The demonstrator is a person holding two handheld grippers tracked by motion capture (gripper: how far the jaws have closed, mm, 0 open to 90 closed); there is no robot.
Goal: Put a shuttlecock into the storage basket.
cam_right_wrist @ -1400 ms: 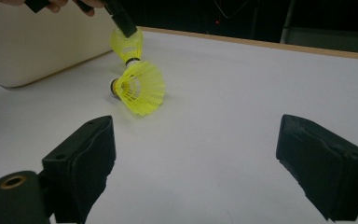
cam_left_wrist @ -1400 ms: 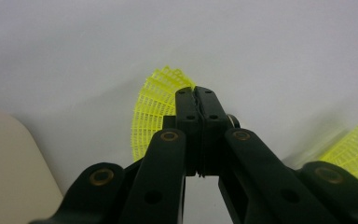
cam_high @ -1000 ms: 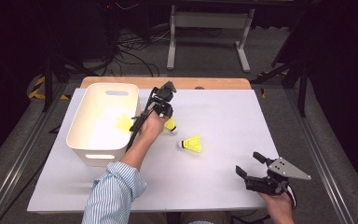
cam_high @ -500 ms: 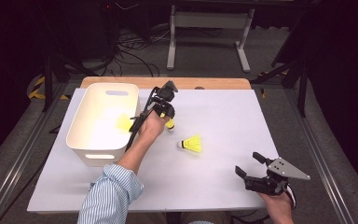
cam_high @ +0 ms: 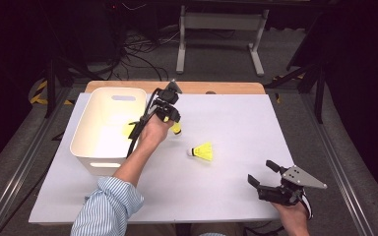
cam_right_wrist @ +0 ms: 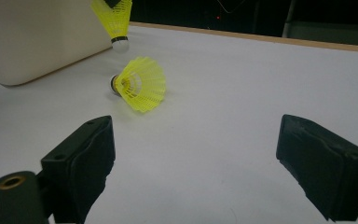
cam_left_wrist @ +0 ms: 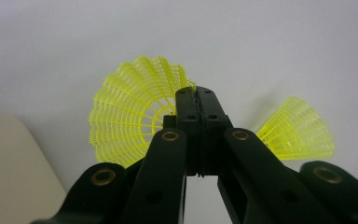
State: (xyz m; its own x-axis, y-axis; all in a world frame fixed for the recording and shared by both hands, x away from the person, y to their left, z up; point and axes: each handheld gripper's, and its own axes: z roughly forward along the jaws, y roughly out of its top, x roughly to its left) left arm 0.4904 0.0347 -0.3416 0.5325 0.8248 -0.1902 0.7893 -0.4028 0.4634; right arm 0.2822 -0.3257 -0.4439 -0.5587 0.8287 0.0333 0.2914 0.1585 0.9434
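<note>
My left gripper (cam_high: 173, 120) (cam_left_wrist: 196, 93) is shut on the skirt edge of a yellow shuttlecock (cam_high: 176, 129) (cam_left_wrist: 130, 112), holding it above the table just right of the white bin (cam_high: 113, 91). It hangs cork down in the right gripper view, the held shuttlecock (cam_right_wrist: 115, 18). A second yellow shuttlecock (cam_high: 204, 151) (cam_left_wrist: 298, 130) (cam_right_wrist: 140, 84) lies on its side on the white table. Inside the bin lies another yellow shuttlecock (cam_high: 128, 129). At the table's front right my right gripper (cam_high: 261, 173) (cam_right_wrist: 203, 172) is open with nothing between its jaws, pointing at the lying shuttlecock.
The white table top (cam_high: 236, 123) has a wooden strip (cam_high: 226, 87) along its far edge. The bin's wall (cam_right_wrist: 28, 42) stands left of the shuttlecocks. Metal stand legs and cables are on the floor behind the table.
My left gripper has risen a little with the shuttlecock and drifted slightly left toward the bin. The right gripper has stayed still.
</note>
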